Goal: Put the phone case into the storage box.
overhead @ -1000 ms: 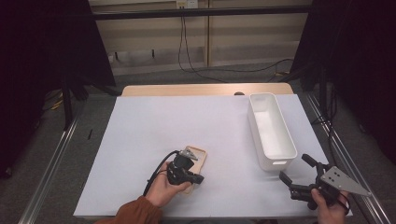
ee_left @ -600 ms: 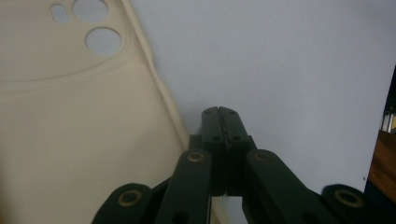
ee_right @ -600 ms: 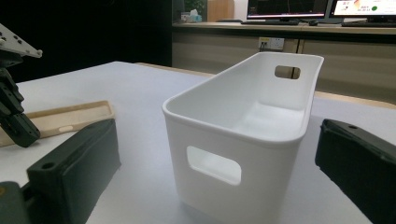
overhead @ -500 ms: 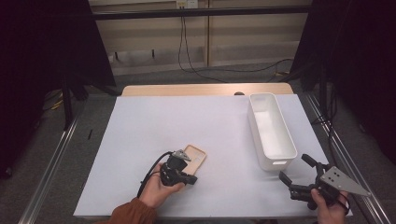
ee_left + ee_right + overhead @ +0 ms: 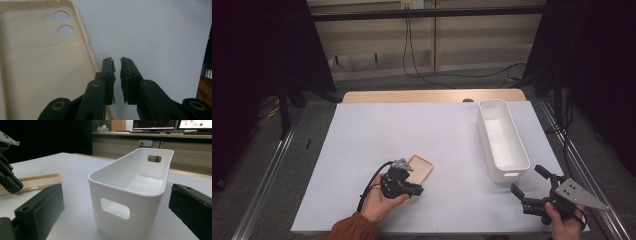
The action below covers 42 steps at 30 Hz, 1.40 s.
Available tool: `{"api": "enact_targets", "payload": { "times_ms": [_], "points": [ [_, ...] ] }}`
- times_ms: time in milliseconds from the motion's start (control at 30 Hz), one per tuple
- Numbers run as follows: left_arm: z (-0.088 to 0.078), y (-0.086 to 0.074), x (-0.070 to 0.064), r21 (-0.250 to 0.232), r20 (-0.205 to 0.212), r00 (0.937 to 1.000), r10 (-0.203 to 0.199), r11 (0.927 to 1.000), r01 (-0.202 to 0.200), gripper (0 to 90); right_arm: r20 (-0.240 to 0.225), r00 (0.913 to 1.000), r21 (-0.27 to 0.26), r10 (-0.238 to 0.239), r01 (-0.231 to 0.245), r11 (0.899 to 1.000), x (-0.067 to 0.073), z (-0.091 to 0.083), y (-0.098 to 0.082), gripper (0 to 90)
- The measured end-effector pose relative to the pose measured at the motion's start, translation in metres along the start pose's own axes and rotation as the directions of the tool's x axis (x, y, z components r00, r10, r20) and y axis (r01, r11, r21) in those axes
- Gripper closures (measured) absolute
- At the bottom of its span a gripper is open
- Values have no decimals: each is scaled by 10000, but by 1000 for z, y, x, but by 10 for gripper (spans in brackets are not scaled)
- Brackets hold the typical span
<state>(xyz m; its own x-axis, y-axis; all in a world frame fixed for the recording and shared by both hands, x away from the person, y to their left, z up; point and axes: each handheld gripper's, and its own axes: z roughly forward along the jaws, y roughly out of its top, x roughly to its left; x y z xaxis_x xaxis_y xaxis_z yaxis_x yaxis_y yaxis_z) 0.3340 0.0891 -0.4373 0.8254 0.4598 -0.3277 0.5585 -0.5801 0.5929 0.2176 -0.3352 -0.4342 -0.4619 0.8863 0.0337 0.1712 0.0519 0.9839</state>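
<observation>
The phone case [image 5: 37,62] is a pale beige — more of a peachy tan from the high view — plain, no print. Next to it the bin [image 5: 130,185] is solid glossy white. The table cover [image 5: 432,140] is a flat pale lavender-white, with a strip of light wood tabletop [image 5: 432,95] past its far edge. Both grippers are matte black — the left gripper [image 5: 117,65] shows brass-coloured rivets, and the right gripper [image 5: 532,187] carries a grey plate. The person's sleeve [image 5: 354,230] is rust orange.

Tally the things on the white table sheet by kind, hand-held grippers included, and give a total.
Phone case: 1
White bin: 1
Hand-held grippers: 2, left and right
Total: 4
</observation>
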Motion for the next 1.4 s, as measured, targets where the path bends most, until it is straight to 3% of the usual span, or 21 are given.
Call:
{"api": "enact_targets", "payload": {
  "times_ms": [333,433,500,567,767,967,1033,1133,1267,1300,1400],
  "points": [
    [-9,1,-6,-960,-98,9998,190,9952,-198,559,-10,10000,-3,-3,3,10000,0,0,0,0],
    [-12,2,-10,-1169,-309,9994,167,9929,-202,400,-10,10000,7,-4,4,10000,0,0,0,0],
    [-15,3,-12,-1447,-414,9986,330,9887,-387,362,-11,10000,12,-13,13,10000,0,0,0,0],
    [-18,4,-13,-1792,-644,9972,376,9826,-486,269,-15,10000,-1,-17,17,10000,0,0,0,0],
    [-26,1,-12,-2478,-1233,9918,348,9666,-648,97,-10,10000,13,-16,16,10000,0,0,0,0],
    [-39,-4,-7,-3082,-1370,9903,215,9492,-632,48,-17,10000,1,2,-2,10000,1,0,0,0],
    [-44,-6,-5,-3118,-1339,9908,195,9482,-608,48,-18,10000,0,-3,3,10000,1,1,0,0],
    [-53,-10,1,-3331,-1482,9887,-201,9424,-308,48,-13,10000,1,4,-4,10000,0,1,0,0],
    [-60,-13,13,-3371,-2186,9743,-542,9412,-233,52,-29,10000,9,4,-4,10000,1,1,0,0],
    [-61,-14,17,-3451,-2178,9734,-709,9385,-88,56,-43,10000,17,-14,14,10000,0,2,0,0],
    [-64,-15,26,-3354,-2196,9696,-1076,9417,286,57,-43,10000,19,-28,28,10000,0,2,0,0]
  ]
}}
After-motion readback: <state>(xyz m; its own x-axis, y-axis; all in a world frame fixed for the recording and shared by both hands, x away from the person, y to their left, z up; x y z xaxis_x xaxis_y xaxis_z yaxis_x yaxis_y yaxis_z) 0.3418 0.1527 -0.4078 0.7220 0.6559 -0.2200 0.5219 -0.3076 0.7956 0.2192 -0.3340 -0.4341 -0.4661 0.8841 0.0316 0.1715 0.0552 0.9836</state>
